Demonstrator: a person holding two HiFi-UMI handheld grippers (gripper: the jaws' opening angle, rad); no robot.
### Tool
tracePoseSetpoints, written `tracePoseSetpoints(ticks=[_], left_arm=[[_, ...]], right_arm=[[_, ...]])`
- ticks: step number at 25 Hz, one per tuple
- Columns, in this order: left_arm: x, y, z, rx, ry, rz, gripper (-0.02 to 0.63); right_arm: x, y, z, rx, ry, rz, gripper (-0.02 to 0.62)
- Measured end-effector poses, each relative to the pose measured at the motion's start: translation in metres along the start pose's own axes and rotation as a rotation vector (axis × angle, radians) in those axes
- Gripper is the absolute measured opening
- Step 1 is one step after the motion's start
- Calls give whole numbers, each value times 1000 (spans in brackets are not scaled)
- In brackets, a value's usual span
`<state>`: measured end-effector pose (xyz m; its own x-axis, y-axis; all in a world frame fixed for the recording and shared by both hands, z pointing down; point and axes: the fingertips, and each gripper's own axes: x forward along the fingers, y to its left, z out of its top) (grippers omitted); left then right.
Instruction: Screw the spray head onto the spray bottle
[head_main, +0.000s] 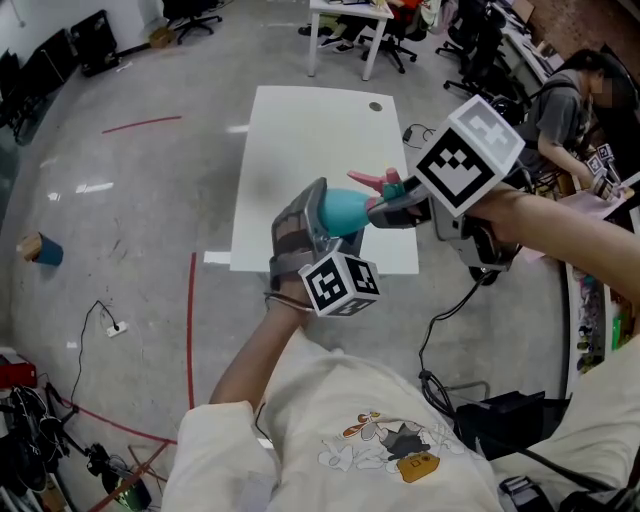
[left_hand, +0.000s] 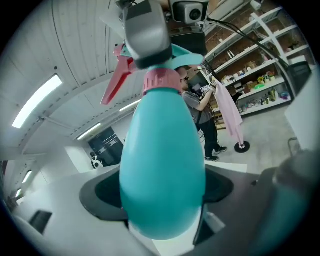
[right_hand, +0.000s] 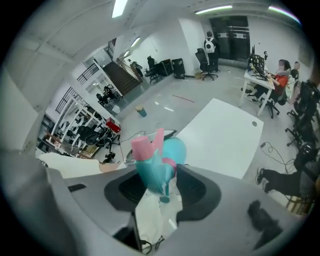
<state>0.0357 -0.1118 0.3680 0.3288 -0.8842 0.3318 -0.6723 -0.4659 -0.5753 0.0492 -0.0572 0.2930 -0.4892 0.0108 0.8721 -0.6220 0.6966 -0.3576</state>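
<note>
Mid-air fit: spray head (head_main: 385, 185) meets spray bottle (head_main: 343, 213) above the near edge of the surface (head_main: 300, 140).
L gripper (head_main: 320, 208) clamps the bottle body; R gripper (head_main: 397, 208) is closed on the head. Best approach: hold bottle still, keep head square w/ neck, roll R wrist in short turns.

The right claw (right_hand: 161, 184) clamps the spray head (right_hand: 149, 167) on the spray bottle (right_hand: 176, 148).
</note>
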Motion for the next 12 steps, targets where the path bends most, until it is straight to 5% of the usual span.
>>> tracePoseSetpoints(ticks=[3,7,12], left_arm=[[12,-2,5,-13,-4,-39,420],[12,4,-4,-54,-17,-145,420],[13,2,-6,-111,-35,-349,420]], right_arm=[[-13,-3,-4,-90,8,13,227],[-27,-3,-3,-285,9,-42,255],[-60,-2,19,-900,-39,-267,255]])
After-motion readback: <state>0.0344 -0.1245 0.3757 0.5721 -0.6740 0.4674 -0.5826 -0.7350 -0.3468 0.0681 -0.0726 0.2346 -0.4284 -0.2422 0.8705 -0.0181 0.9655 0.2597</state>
